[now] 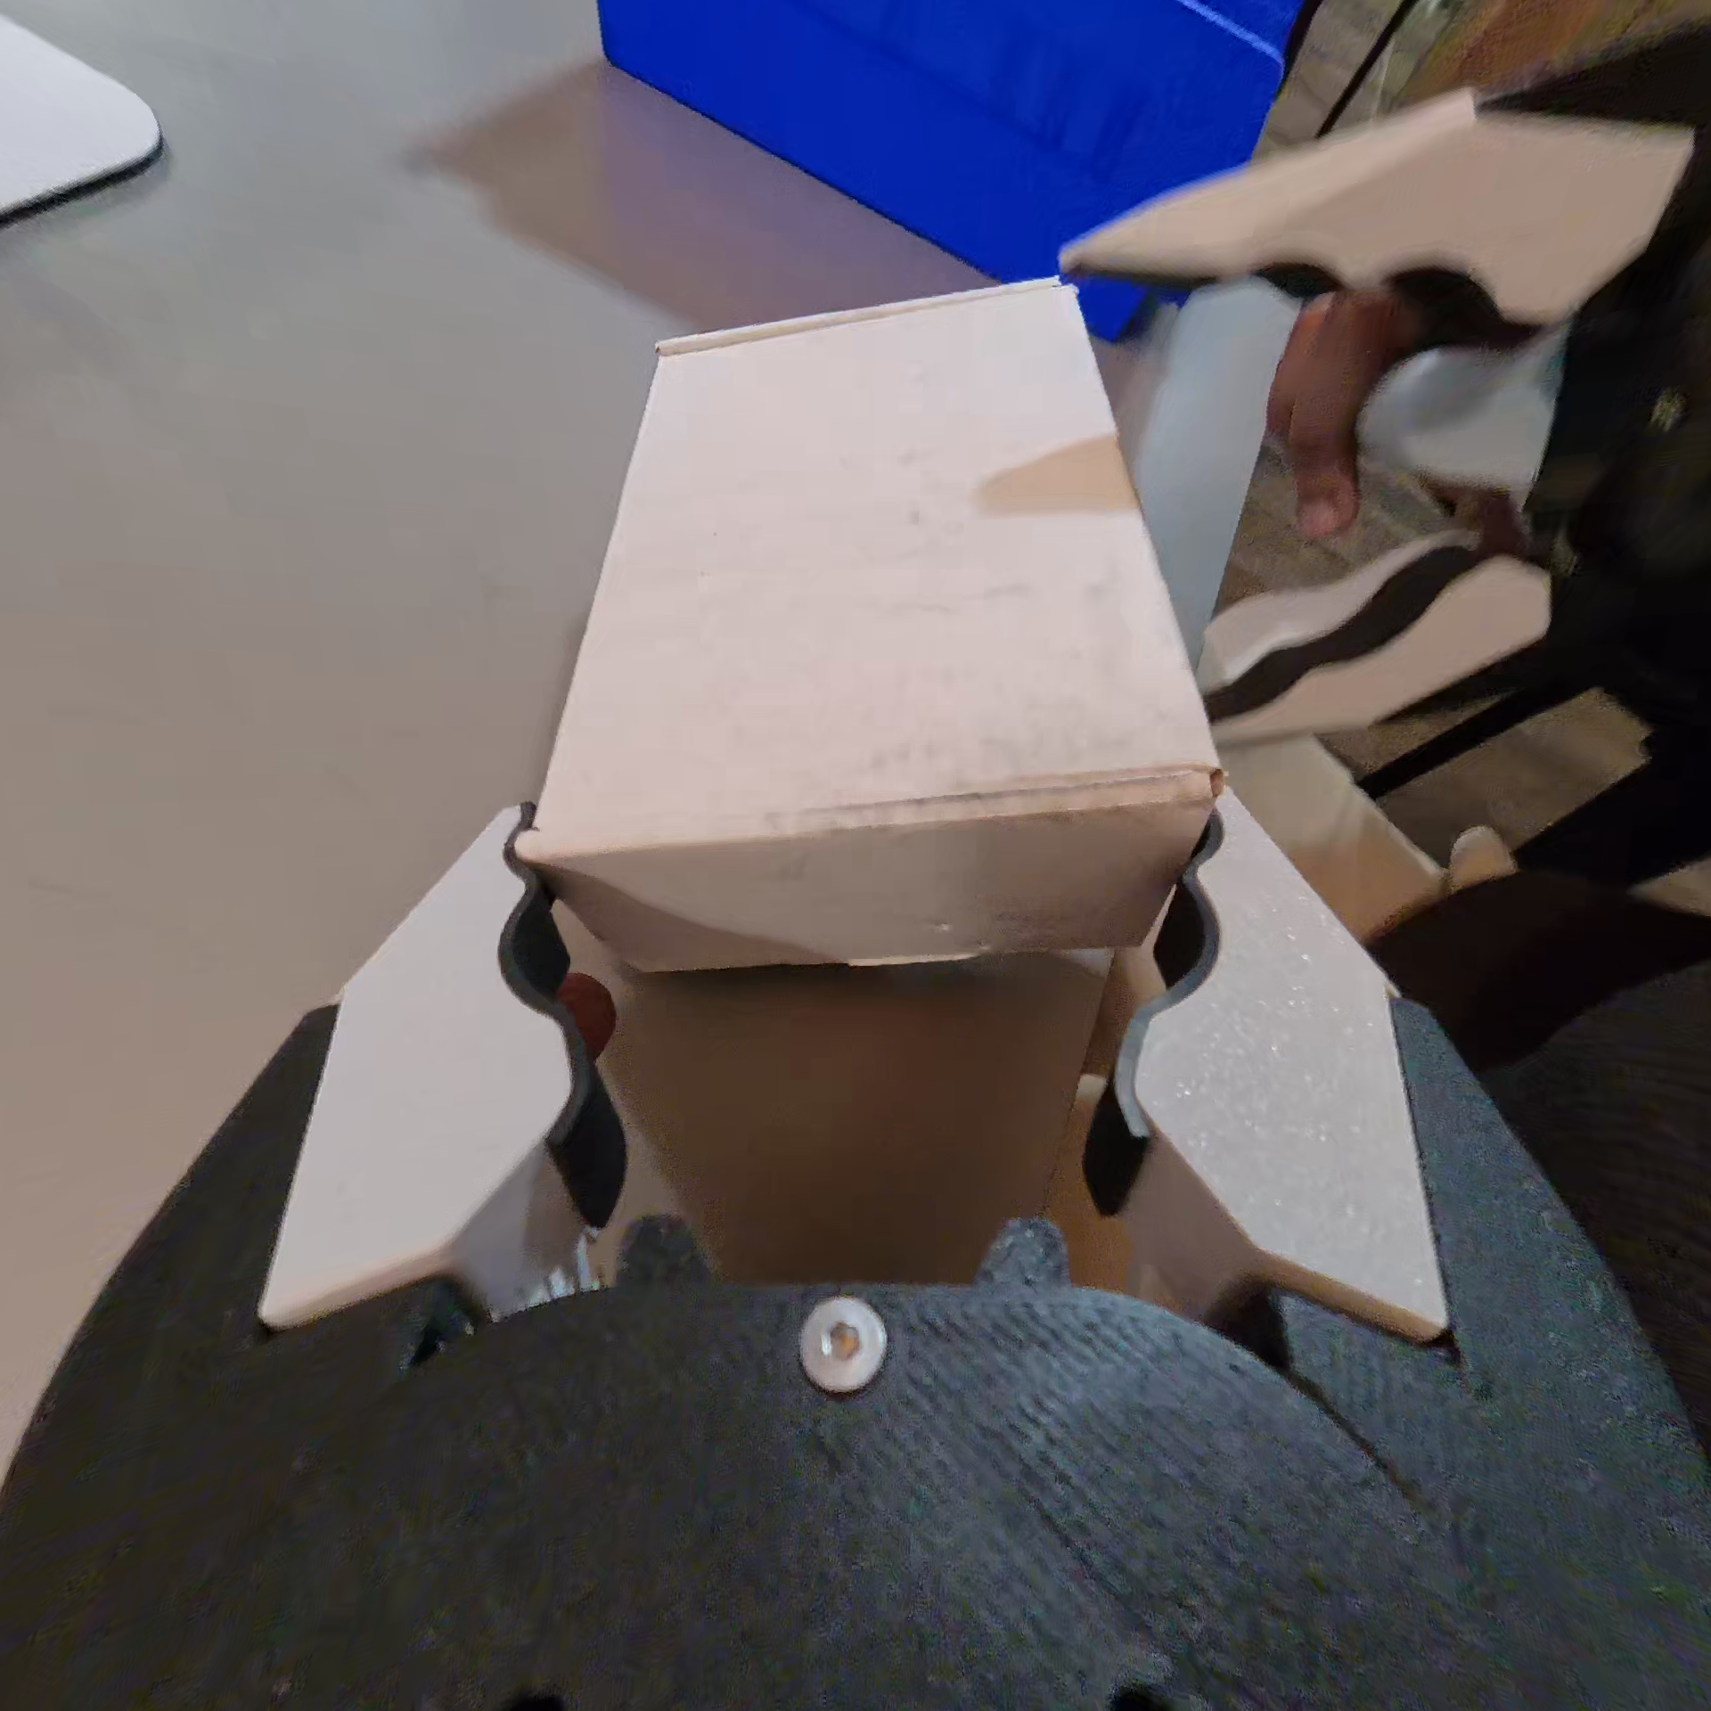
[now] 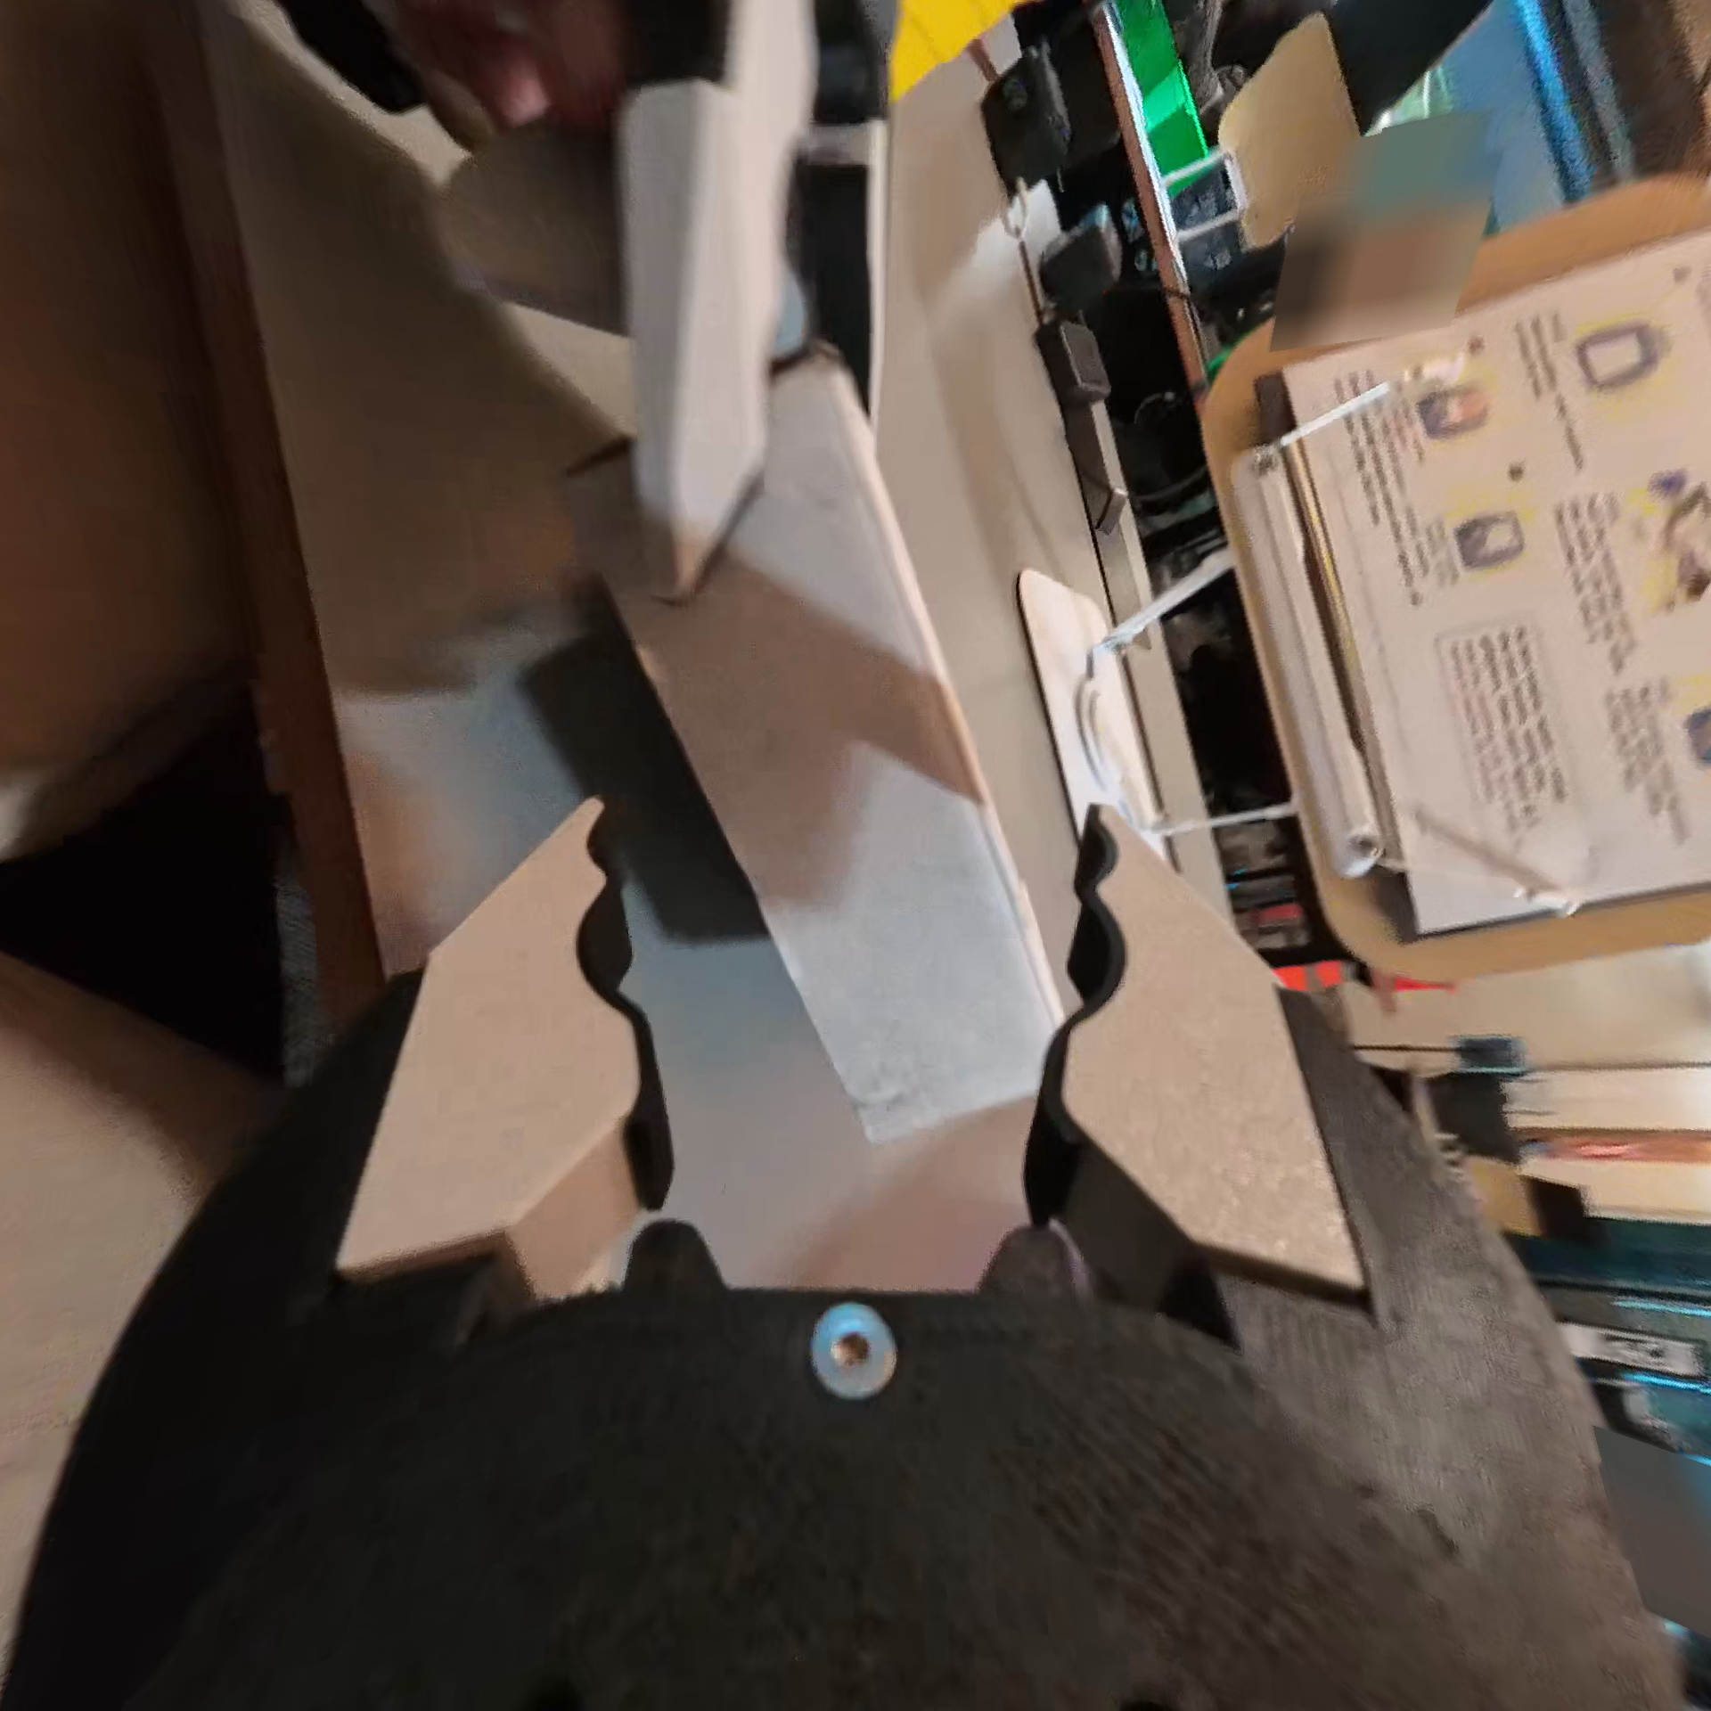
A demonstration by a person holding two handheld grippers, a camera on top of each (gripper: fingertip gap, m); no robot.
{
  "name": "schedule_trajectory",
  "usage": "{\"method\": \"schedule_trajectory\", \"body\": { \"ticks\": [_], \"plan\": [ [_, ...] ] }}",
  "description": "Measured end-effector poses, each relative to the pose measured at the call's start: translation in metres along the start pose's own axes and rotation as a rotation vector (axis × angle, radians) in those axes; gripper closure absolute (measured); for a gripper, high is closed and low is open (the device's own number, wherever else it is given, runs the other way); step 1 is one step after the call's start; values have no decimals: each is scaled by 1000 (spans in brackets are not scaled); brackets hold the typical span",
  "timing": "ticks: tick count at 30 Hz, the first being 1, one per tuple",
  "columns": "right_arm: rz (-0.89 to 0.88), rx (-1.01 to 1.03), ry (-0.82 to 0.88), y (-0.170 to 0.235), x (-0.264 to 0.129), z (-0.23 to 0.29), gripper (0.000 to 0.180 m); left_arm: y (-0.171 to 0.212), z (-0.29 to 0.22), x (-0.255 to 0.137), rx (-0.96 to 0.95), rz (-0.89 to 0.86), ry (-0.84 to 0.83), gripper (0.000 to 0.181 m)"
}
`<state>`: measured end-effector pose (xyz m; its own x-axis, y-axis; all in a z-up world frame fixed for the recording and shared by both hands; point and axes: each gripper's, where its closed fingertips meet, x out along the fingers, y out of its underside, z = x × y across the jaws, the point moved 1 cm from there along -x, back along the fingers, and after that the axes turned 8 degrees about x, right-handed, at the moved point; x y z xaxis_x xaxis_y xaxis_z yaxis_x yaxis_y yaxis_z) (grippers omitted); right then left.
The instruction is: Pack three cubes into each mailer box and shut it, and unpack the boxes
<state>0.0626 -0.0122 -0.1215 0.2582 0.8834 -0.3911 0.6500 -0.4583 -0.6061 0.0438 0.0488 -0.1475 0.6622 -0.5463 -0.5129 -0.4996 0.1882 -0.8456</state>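
Note:
A closed white mailer box point(image 1: 870, 574) lies lengthwise in front of my left gripper point(image 1: 866, 833). The two fingertips press on the near corners of its lid, so the gripper is shut on the box. Brown cardboard point(image 1: 852, 1111) sits below the lid between the fingers, and something small and red point(image 1: 585, 1011) peeks out beside the left finger. My right gripper point(image 1: 1389, 213) hovers blurred past the box's far right corner. In the right wrist view the right gripper point(image 2: 847, 833) is open and empty, with the box point(image 2: 861, 833) ahead and a left finger point(image 2: 694, 370) on it.
A blue bin point(image 1: 926, 120) stands behind the box on the grey table point(image 1: 278, 555). A white pad point(image 1: 65, 120) lies at the far left. The table edge runs close on the right, with a shoe point(image 1: 1370, 630) below. A printed sheet in a clear stand point(image 2: 1500, 602) stands to the right.

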Motion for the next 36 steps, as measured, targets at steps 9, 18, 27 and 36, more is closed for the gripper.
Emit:
{"method": "schedule_trajectory", "body": {
  "ticks": [9,18,27,36],
  "plan": [
    [120,-266,100,7,9,1,115,-12,-18,0,147,-31,-35,49],
    [199,-232,493,40,-72,-166,116,-21,5,-23,64,-131,-72,61],
    [472,-183,401,247,-97,-262,115,-11,-11,-9,169,-54,-45,76],
    [591,-202,204,310,-53,-232,115,-2,-12,-1,183,-16,-31,77]
  ]
}}
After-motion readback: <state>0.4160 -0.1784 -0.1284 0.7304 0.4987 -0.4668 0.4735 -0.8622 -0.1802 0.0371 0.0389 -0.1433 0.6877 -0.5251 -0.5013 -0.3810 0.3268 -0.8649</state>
